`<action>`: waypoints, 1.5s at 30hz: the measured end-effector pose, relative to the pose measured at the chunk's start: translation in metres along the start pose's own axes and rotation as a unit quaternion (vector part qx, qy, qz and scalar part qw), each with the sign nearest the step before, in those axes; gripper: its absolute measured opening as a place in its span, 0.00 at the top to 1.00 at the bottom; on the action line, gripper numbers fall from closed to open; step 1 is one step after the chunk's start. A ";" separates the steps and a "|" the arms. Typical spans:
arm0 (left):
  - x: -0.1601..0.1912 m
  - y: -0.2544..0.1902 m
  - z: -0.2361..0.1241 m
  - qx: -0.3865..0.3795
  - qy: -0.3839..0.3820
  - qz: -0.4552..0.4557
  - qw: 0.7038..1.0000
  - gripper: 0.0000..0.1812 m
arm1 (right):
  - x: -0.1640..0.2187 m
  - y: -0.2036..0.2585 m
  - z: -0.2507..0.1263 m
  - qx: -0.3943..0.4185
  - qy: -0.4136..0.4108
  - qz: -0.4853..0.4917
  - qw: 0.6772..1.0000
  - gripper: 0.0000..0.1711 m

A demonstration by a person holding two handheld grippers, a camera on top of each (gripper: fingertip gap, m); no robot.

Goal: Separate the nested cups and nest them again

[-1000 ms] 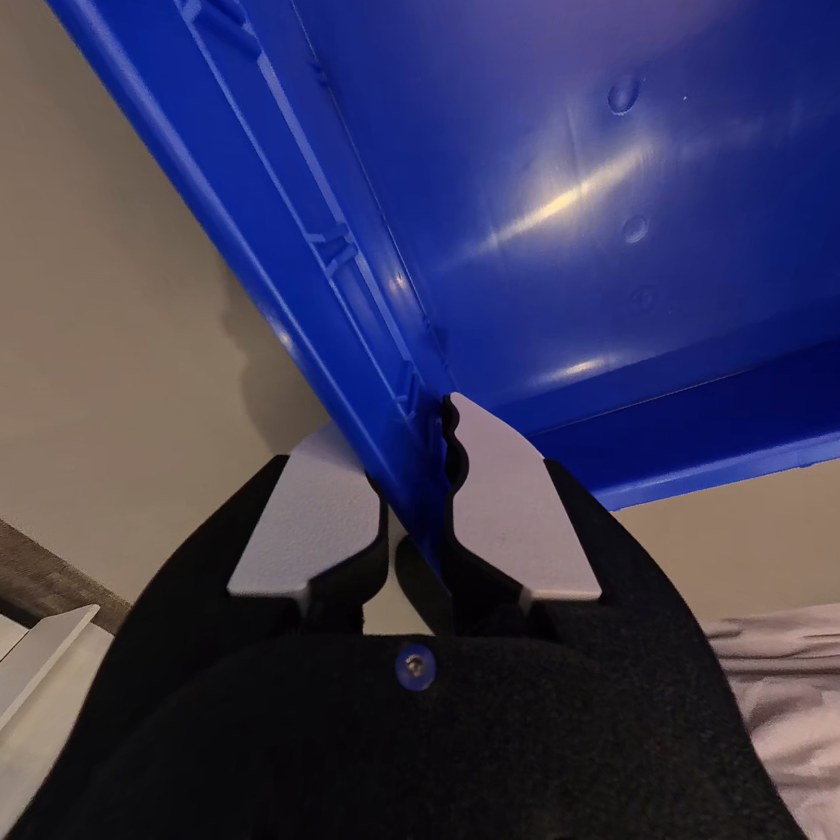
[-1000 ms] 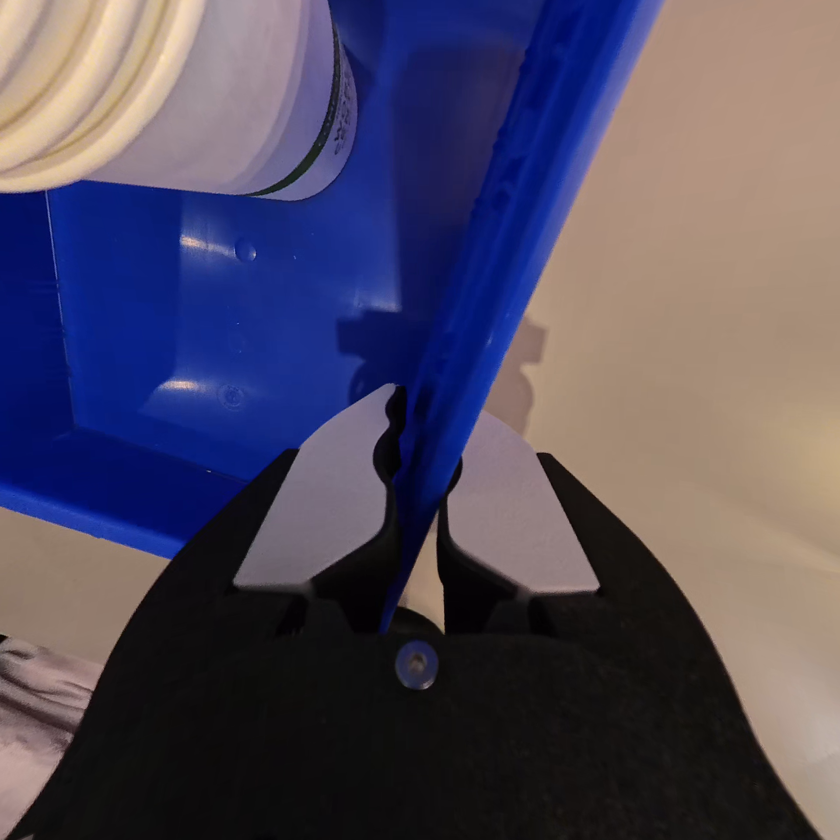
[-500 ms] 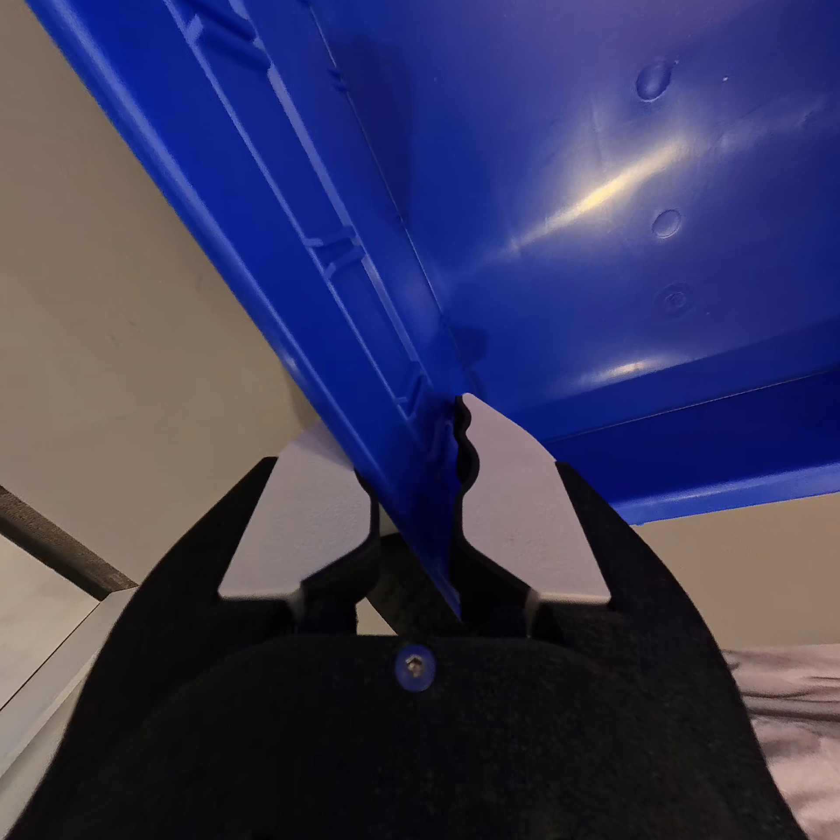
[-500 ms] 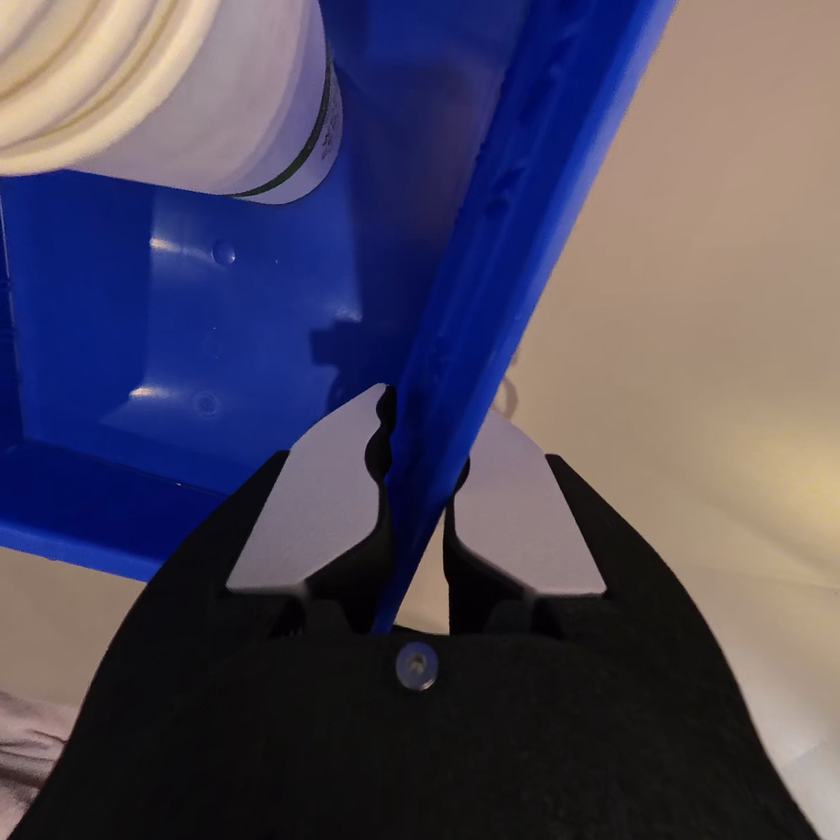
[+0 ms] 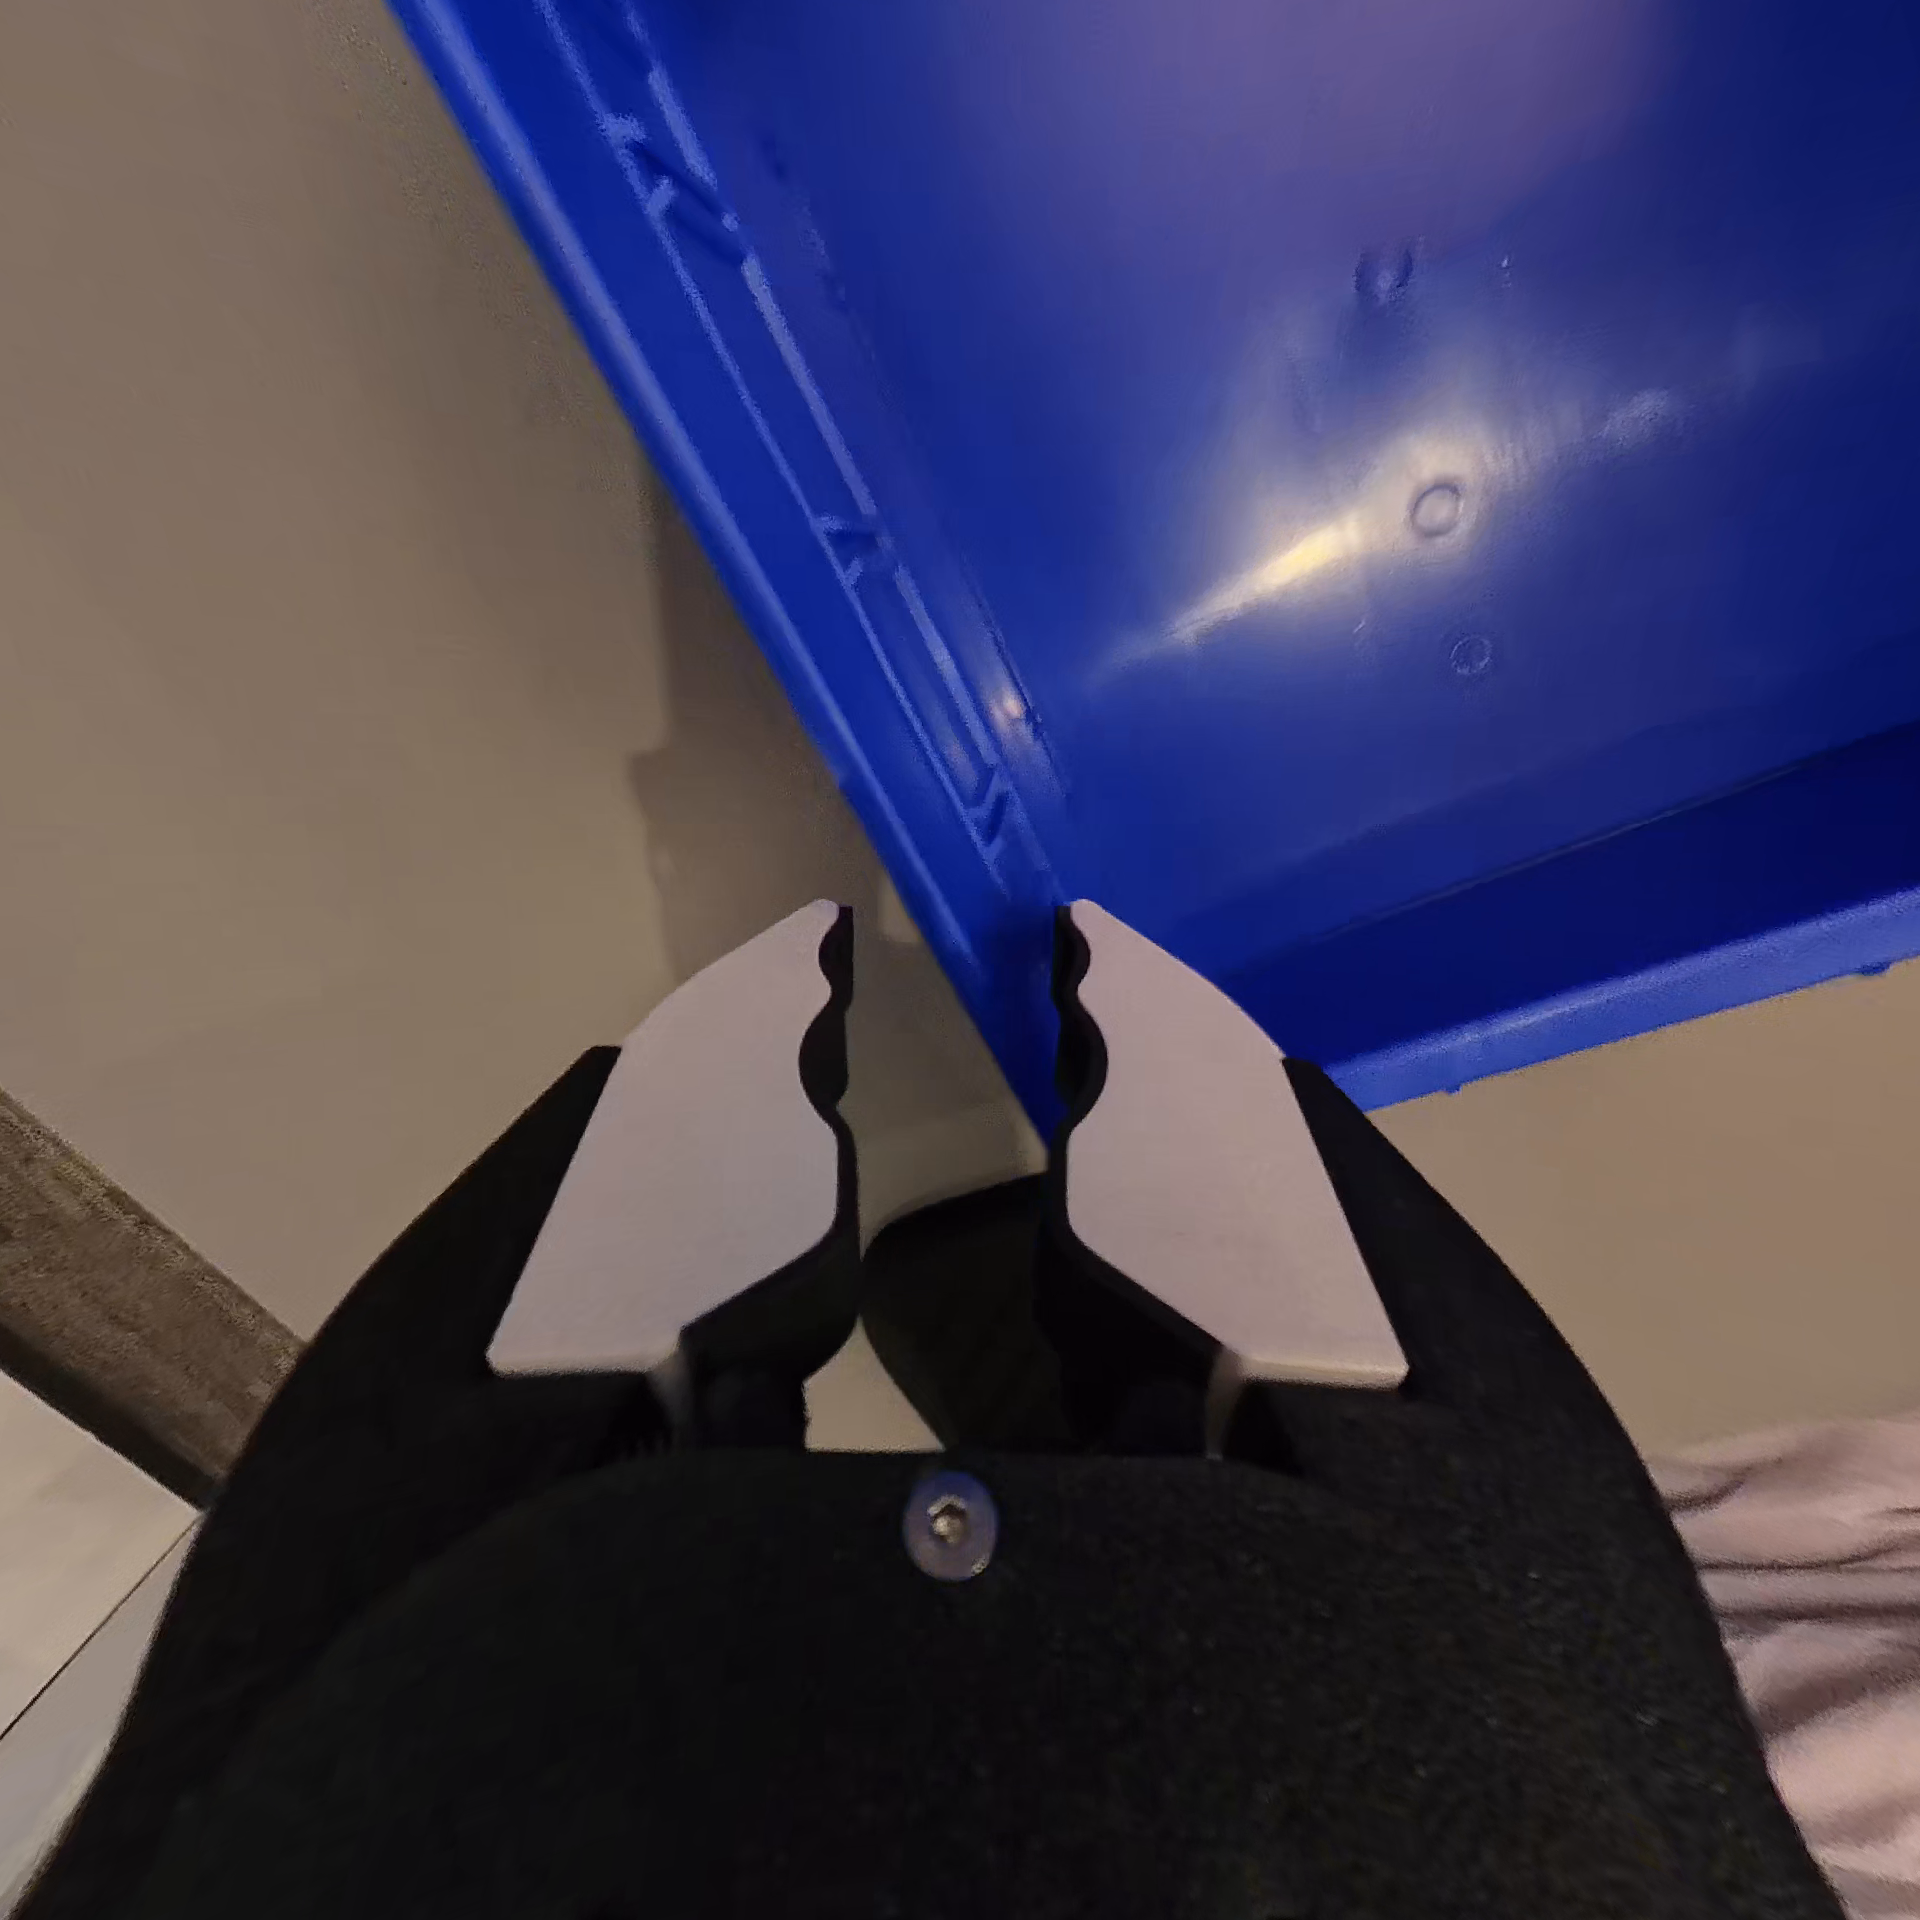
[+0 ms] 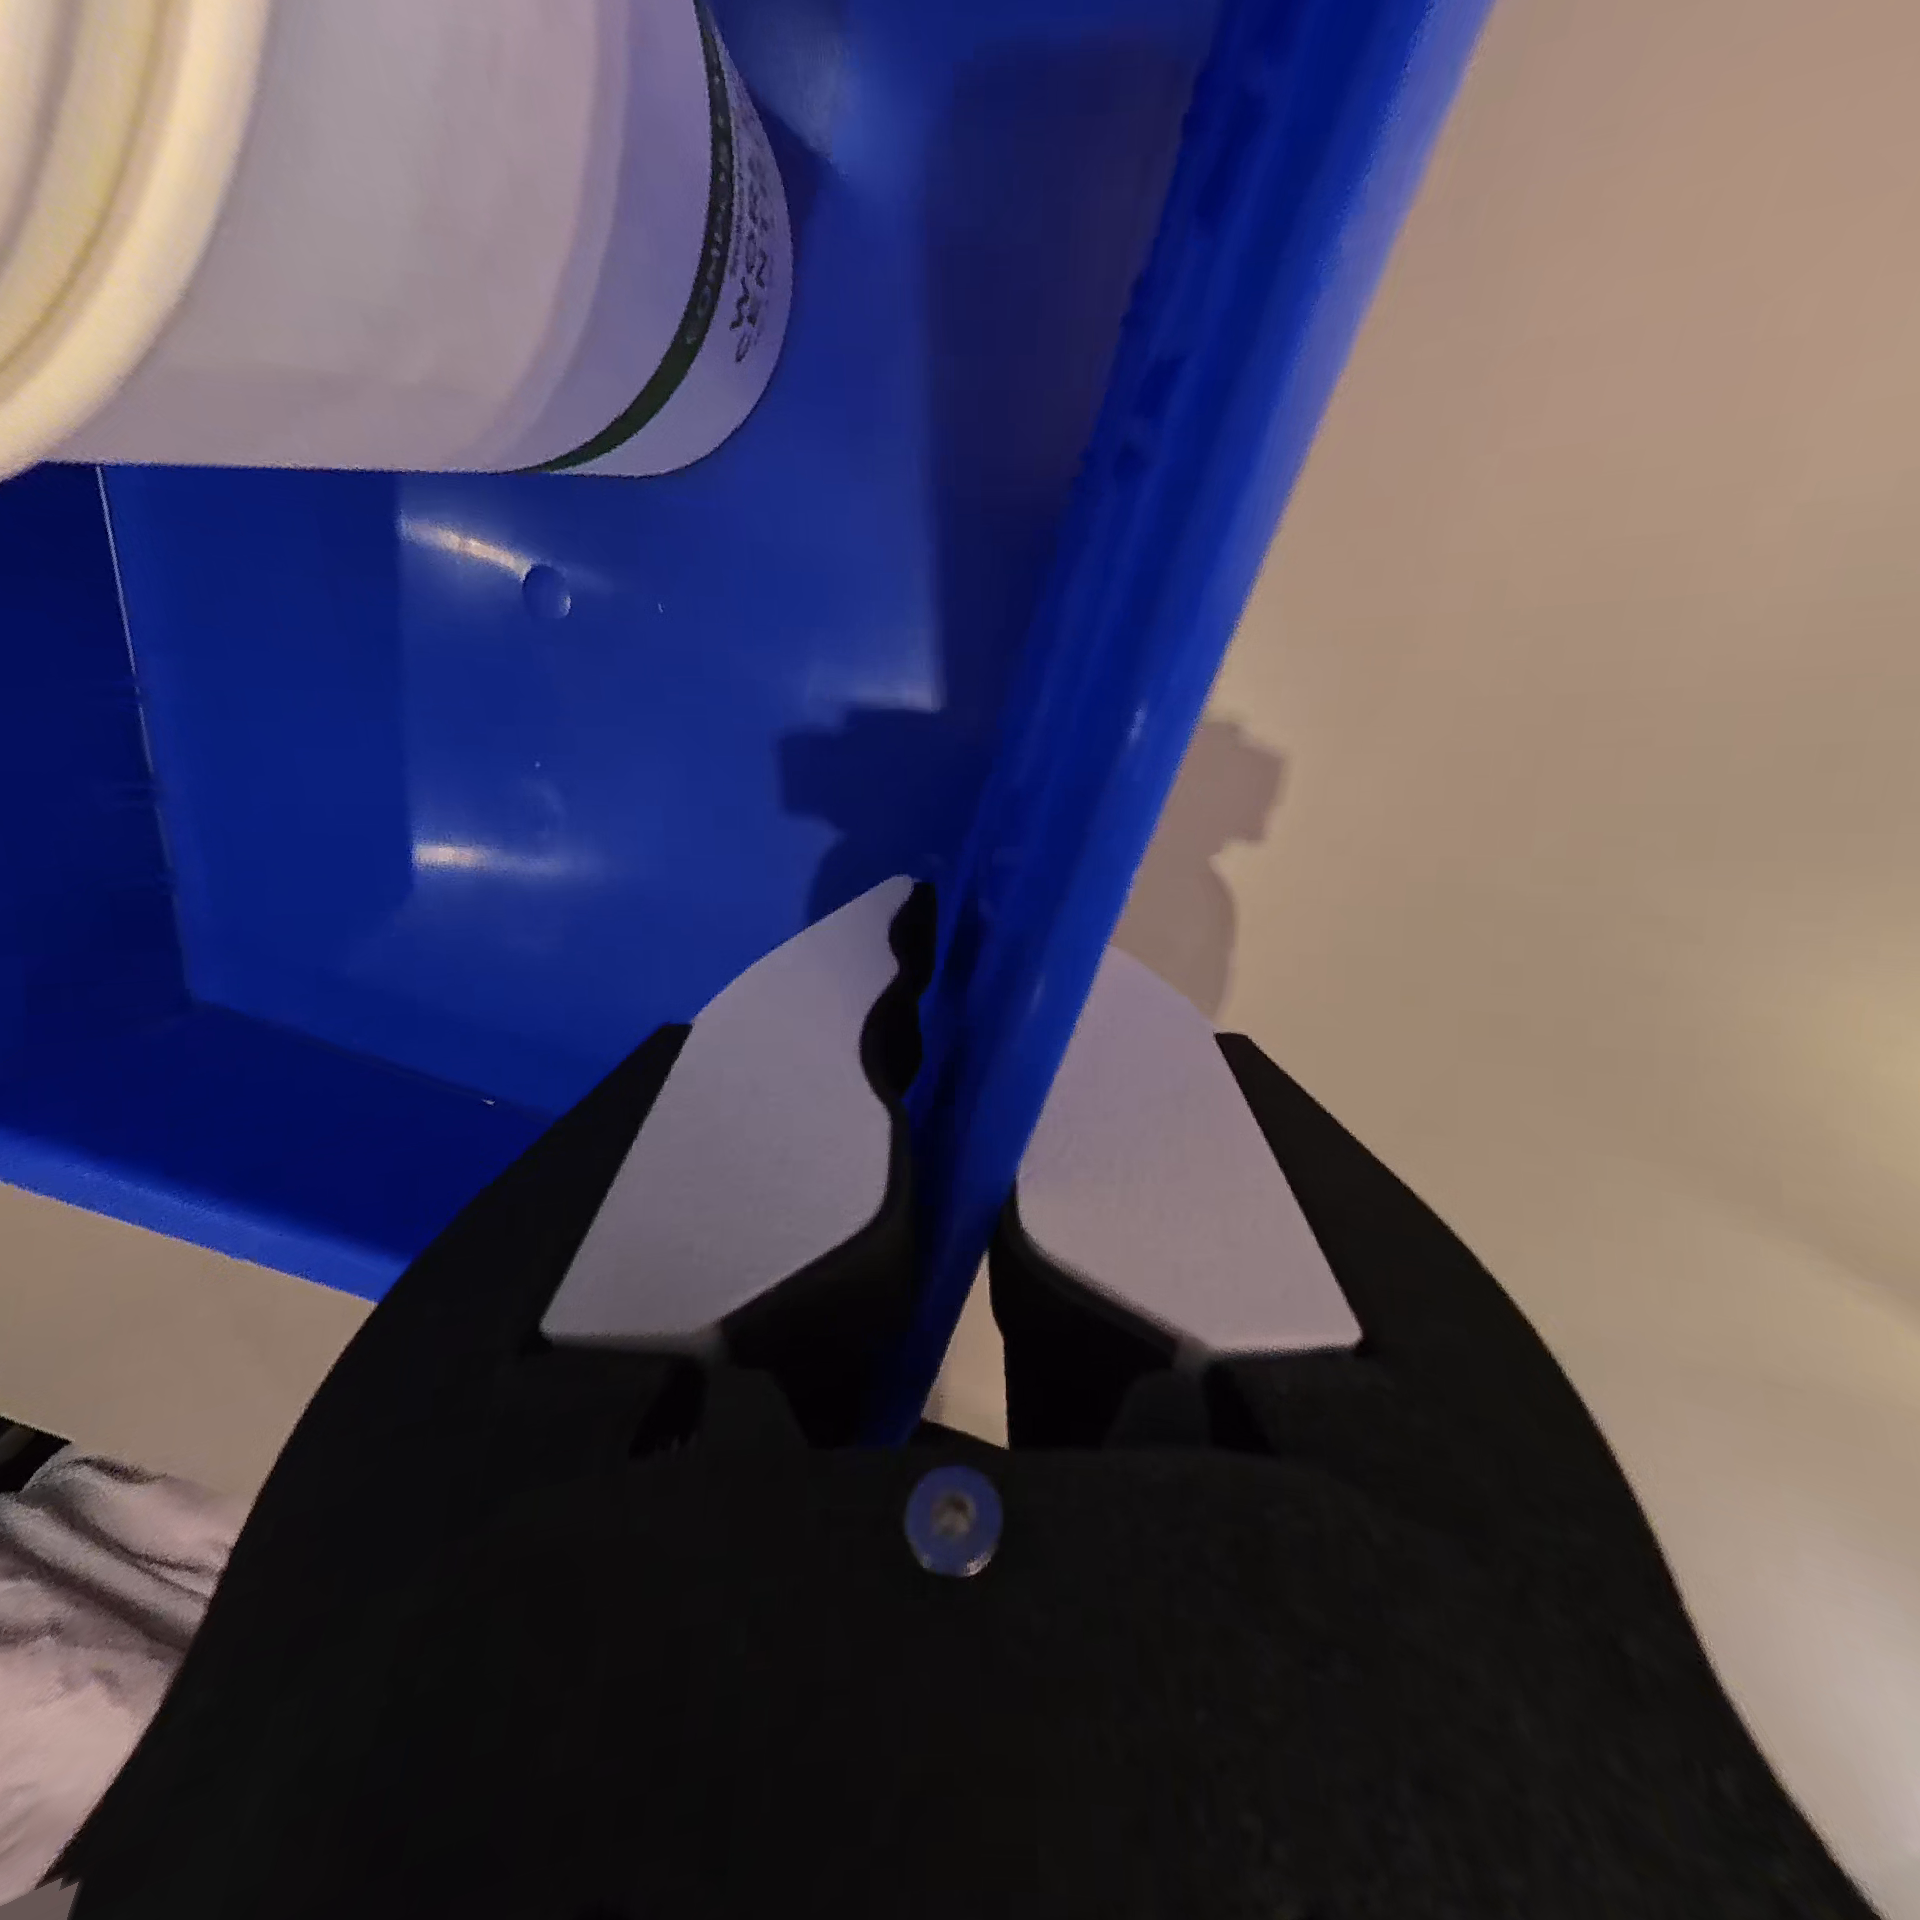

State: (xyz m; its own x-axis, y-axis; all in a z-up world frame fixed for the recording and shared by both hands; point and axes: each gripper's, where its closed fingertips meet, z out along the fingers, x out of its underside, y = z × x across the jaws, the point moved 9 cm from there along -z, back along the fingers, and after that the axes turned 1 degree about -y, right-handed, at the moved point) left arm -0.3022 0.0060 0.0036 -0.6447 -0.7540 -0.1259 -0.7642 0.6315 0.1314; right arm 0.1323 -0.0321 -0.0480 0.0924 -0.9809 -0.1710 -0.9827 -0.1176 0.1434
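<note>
A stack of nested white paper cups point(image 6: 364, 239) lies on its side inside a blue plastic bin point(image 6: 582, 790), at the top left of the right wrist view. My right gripper point(image 6: 997, 935) is shut on the bin's right wall point(image 6: 1195, 520), one finger inside and one outside. My left gripper point(image 5: 953, 914) is open and straddles the bin's left wall point(image 5: 831, 499); the right finger point(image 5: 1164, 1091) is close to the wall's inner side and the left finger point(image 5: 707, 1122) stands clear outside. The cups do not show in the left wrist view.
The bin rests on a beige table point(image 5: 312, 623). A crumpled grey cloth point(image 5: 1818, 1558) lies near the bin's front edge and also shows in the right wrist view point(image 6: 83, 1558). The table's dark edge point(image 5: 104, 1247) runs at the far left.
My left gripper has opened and let go of the bin's left wall. My right gripper stays shut on the right wall. The bin has shifted slightly.
</note>
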 end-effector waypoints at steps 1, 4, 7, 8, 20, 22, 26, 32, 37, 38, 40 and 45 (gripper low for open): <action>0.002 0.002 -0.004 0.001 -0.007 0.002 1.000 0.78 | 0.001 -0.002 -0.001 0.001 0.004 0.001 1.000 0.95; 0.009 0.006 -0.014 0.014 -0.022 -0.001 1.000 0.77 | 0.005 -0.013 -0.003 0.003 0.016 0.007 1.000 0.96; 0.011 0.009 -0.021 0.024 -0.041 0.000 0.999 0.78 | 0.009 -0.026 -0.006 0.012 0.028 0.036 0.999 0.97; 0.011 0.010 -0.022 0.028 -0.045 0.003 0.999 0.78 | 0.009 -0.030 -0.007 0.016 0.033 0.040 0.999 0.97; 0.010 0.018 -0.025 0.060 -0.060 0.011 0.996 0.79 | 0.013 -0.047 -0.010 0.002 0.061 0.046 0.997 0.97; 0.011 0.020 -0.027 0.061 -0.066 0.011 0.996 0.80 | 0.015 -0.048 -0.010 -0.002 0.060 0.044 0.997 0.97; 0.015 0.028 -0.031 0.049 -0.073 0.003 0.996 0.83 | 0.017 -0.050 -0.012 -0.005 0.053 0.024 0.998 0.97; 0.024 0.043 -0.042 0.065 -0.104 -0.018 0.992 0.83 | 0.027 -0.057 -0.023 -0.003 0.059 0.002 0.998 0.97; 0.035 0.055 -0.050 0.073 -0.124 -0.037 0.989 0.83 | 0.040 -0.060 -0.033 -0.016 0.081 -0.005 0.997 0.97; 0.037 0.057 -0.051 0.073 -0.126 -0.040 0.988 0.83 | 0.043 -0.059 -0.036 -0.024 0.083 -0.009 0.996 0.97; 0.041 0.060 -0.054 0.073 -0.132 -0.046 0.987 0.83 | 0.046 -0.055 -0.045 -0.039 0.085 -0.018 0.995 0.97; 0.054 0.068 -0.065 0.071 -0.153 -0.059 0.984 0.83 | 0.044 -0.033 -0.087 -0.054 0.080 -0.039 0.995 0.97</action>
State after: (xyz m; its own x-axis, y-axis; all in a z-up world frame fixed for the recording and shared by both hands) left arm -0.3873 -0.0032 0.0693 -0.5110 -0.7472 -0.4250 -0.8145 0.5789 -0.0386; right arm 0.1829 -0.0850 0.0243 0.2004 -0.9793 -0.0299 -0.9491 -0.2016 0.2419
